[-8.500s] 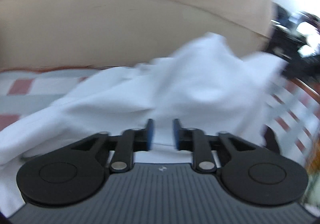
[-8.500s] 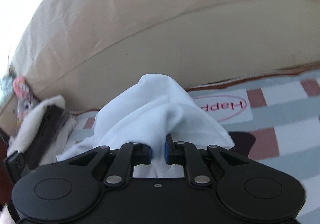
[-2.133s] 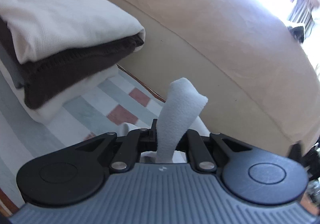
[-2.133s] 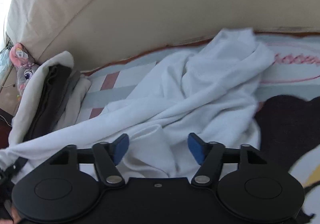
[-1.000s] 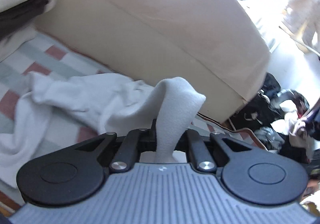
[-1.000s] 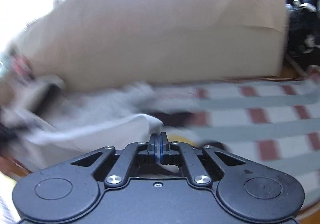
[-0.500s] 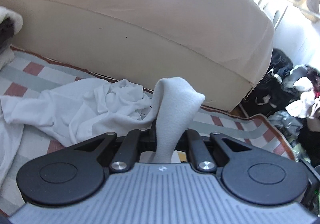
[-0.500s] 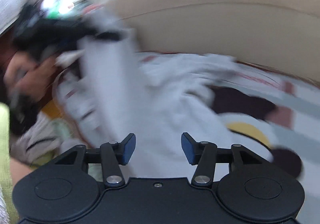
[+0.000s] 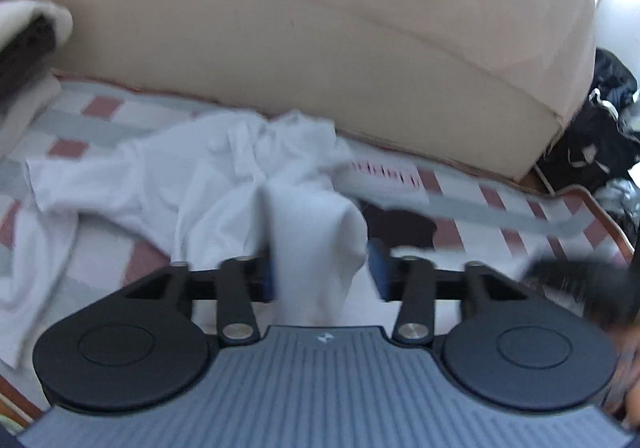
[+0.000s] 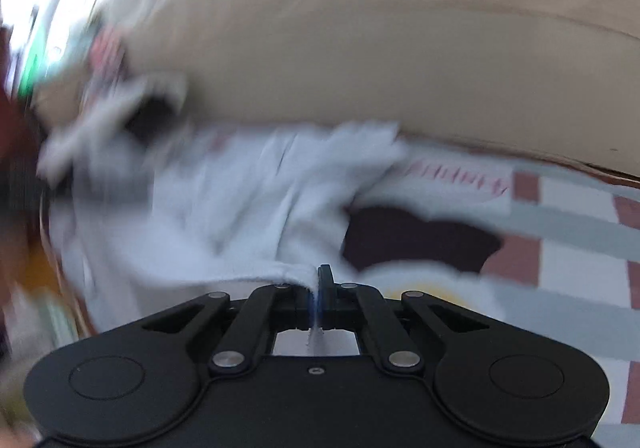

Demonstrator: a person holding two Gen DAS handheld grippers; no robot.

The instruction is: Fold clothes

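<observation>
Sprawling across the checked rug at centre frame, my white garment lies crumpled below the beige sofa. My left hand-held gripper stands wide around a loose fold; my right hand-held gripper pinches its hem.

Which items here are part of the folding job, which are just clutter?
In the job:
- white garment
- left claw, open around a fold of it
- right claw, shut on its edge

Lying about:
- checked rug
- beige sofa
- dark pile of stuff
</observation>
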